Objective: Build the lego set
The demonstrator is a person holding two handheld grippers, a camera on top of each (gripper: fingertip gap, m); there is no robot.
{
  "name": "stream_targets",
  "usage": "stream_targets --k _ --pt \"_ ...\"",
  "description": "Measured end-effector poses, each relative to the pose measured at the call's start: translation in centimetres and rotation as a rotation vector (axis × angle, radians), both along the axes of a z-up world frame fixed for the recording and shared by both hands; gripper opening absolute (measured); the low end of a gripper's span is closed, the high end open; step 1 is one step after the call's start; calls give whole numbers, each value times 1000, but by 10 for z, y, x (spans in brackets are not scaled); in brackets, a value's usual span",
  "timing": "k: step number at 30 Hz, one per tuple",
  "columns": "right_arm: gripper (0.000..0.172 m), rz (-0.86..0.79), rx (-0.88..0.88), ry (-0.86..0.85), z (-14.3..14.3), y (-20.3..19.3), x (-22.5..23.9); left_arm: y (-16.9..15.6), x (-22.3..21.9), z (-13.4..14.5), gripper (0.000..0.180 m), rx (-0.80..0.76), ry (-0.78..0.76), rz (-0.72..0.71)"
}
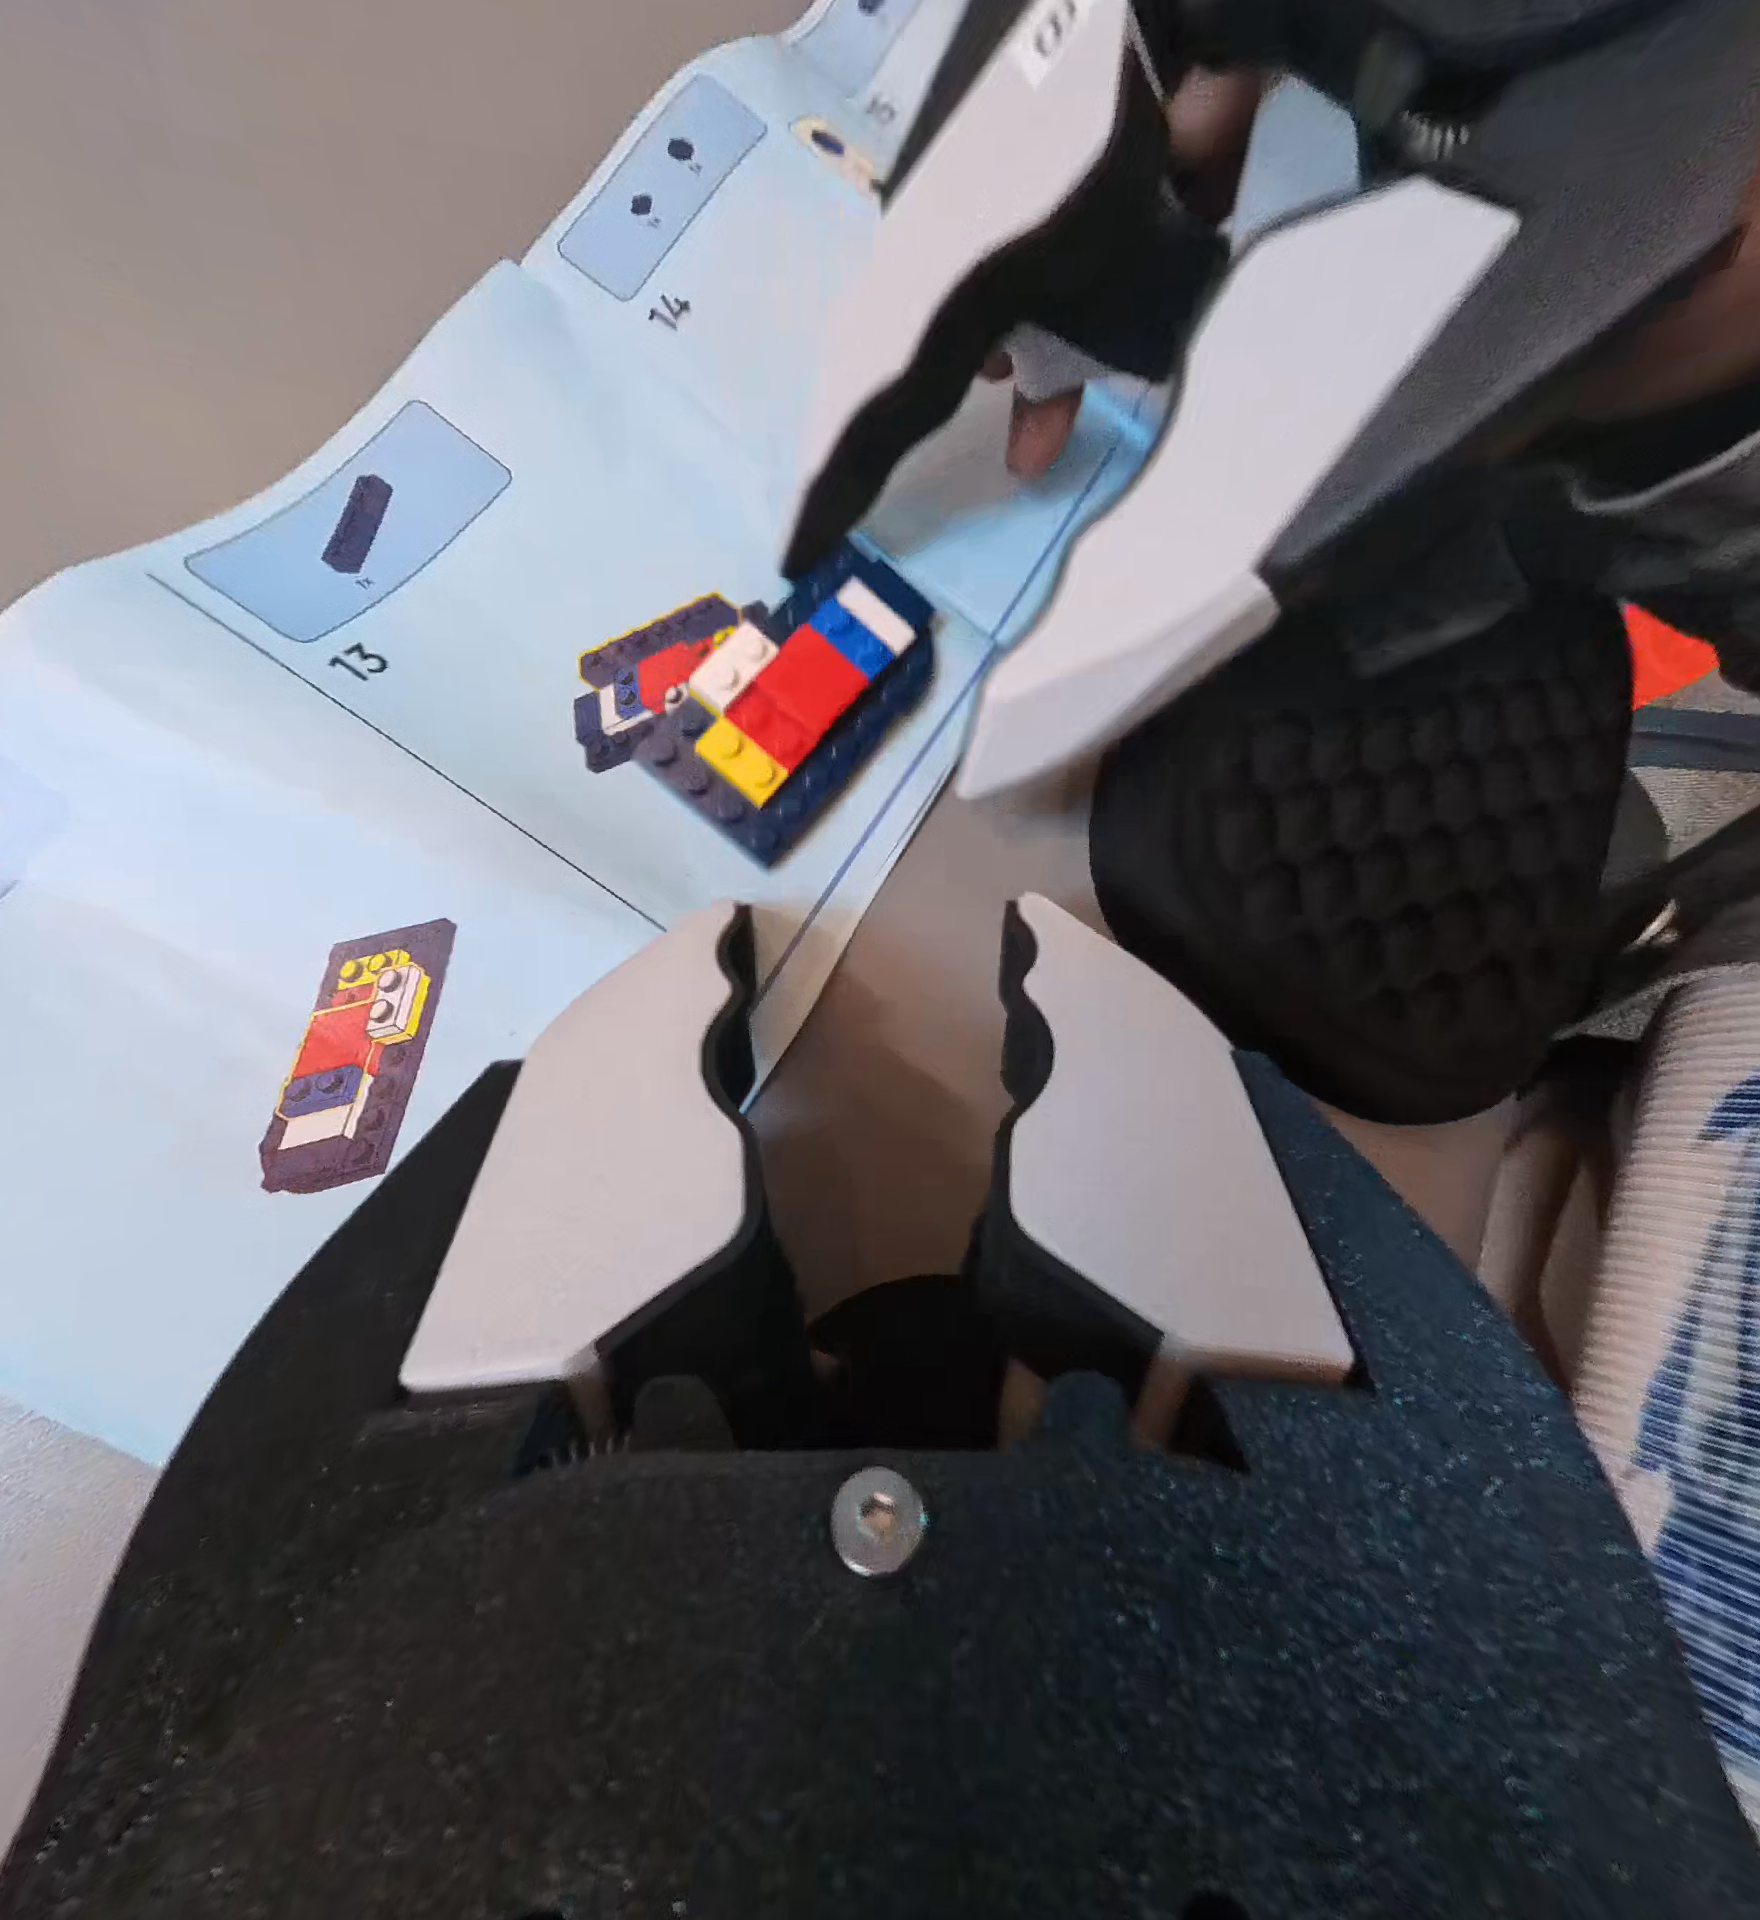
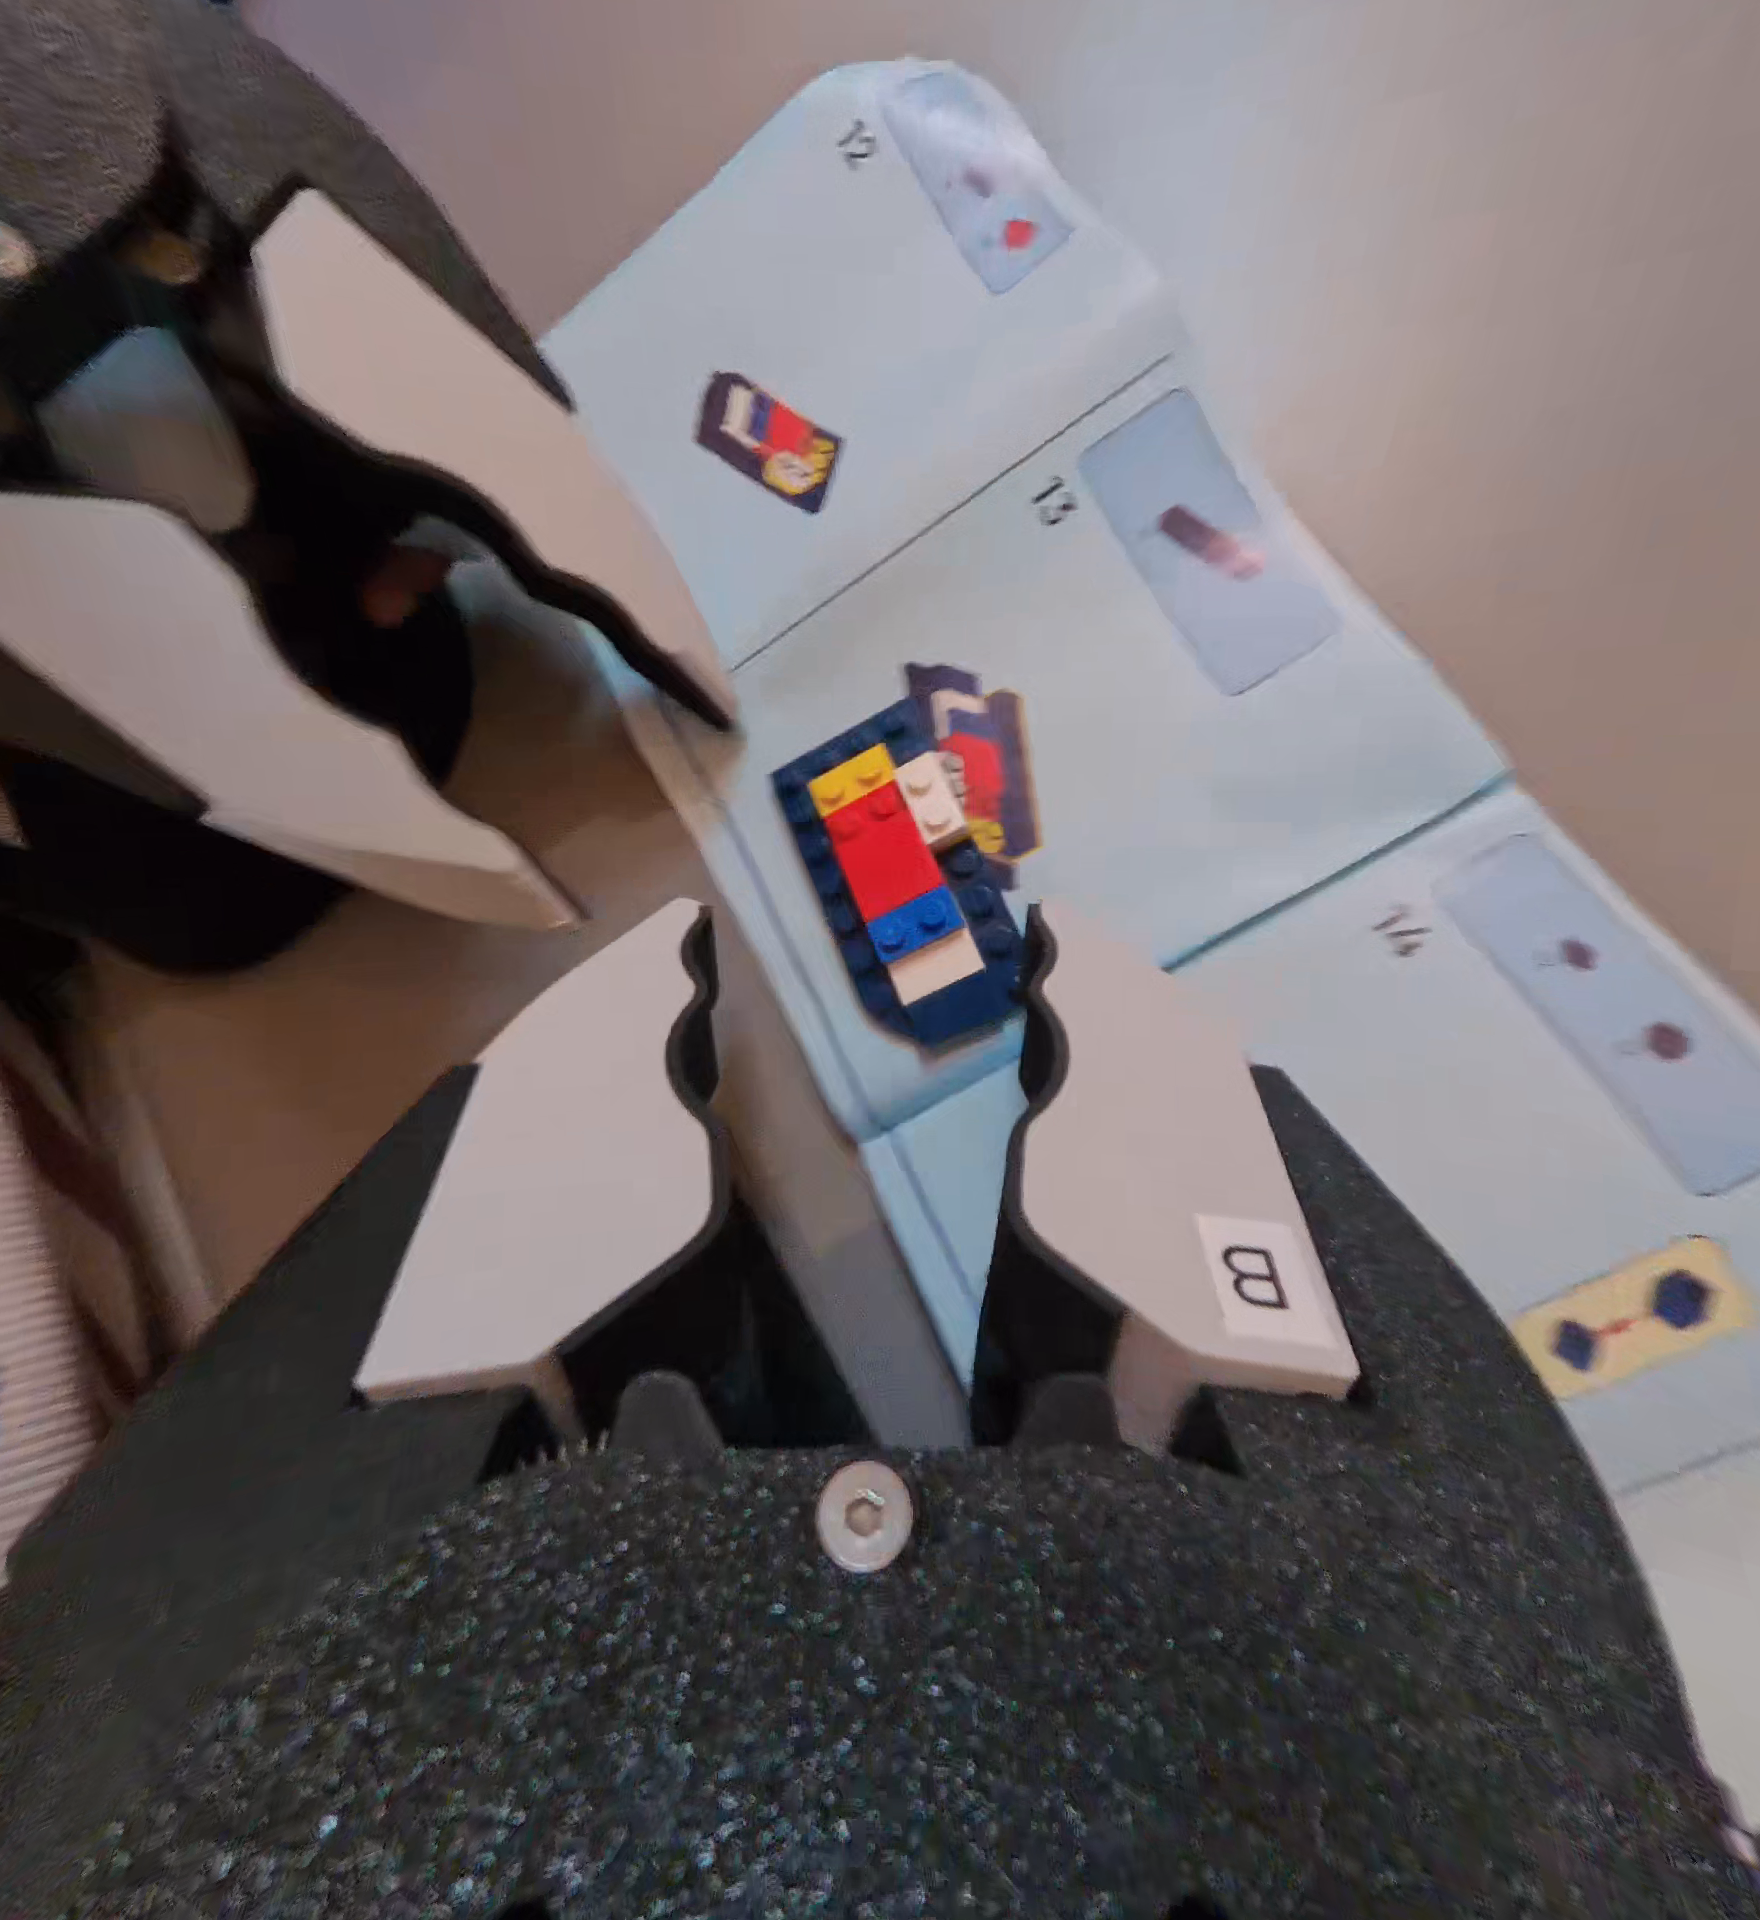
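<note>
Both tongs stand open and hold nothing. The left tongs hover over the near edge of the blue booklet, which lies on the table. The brick model rests on the booklet, partly covering a printed drawing. The right tongs are just at the model; one fingertip is at its far end, but contact I cannot tell.

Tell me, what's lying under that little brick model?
The brick model lies on a light blue instruction sheet, covering part of a printed picture of it. Whatever the sheet rests on there is hidden.
</note>
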State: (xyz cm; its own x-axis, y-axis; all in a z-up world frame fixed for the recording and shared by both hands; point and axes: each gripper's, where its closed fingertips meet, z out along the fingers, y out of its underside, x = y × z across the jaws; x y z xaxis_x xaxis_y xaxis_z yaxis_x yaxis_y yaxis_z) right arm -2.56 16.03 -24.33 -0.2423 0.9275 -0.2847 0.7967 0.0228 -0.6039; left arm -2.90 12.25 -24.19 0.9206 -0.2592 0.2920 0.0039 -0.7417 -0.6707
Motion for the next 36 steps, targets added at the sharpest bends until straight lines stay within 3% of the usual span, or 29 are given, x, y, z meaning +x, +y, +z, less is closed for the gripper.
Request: stream_targets --k 6,16,19,22,28,36 --pt "60 12 -46 -42 0 -11 12 -3 10 -7 27 -65 16 -89" --pt "60 165 -191 -25 9 -63 15 1 -11 6 38 -55 34 -77" --pt "57 219 -125 11 12 -47 20 -5 -35 14 39 -29 112 -58" --pt "52 240 17 1 5 -12 24 -11 -61 5 44 -87 160 -50" --pt "47 407 29 11 -5 -35 31 -25 -52 -6 41 -153 32 -85" --pt "49 353 -174 87 10 -75 6 -32 -45 -3 45 -93 -54 -53"
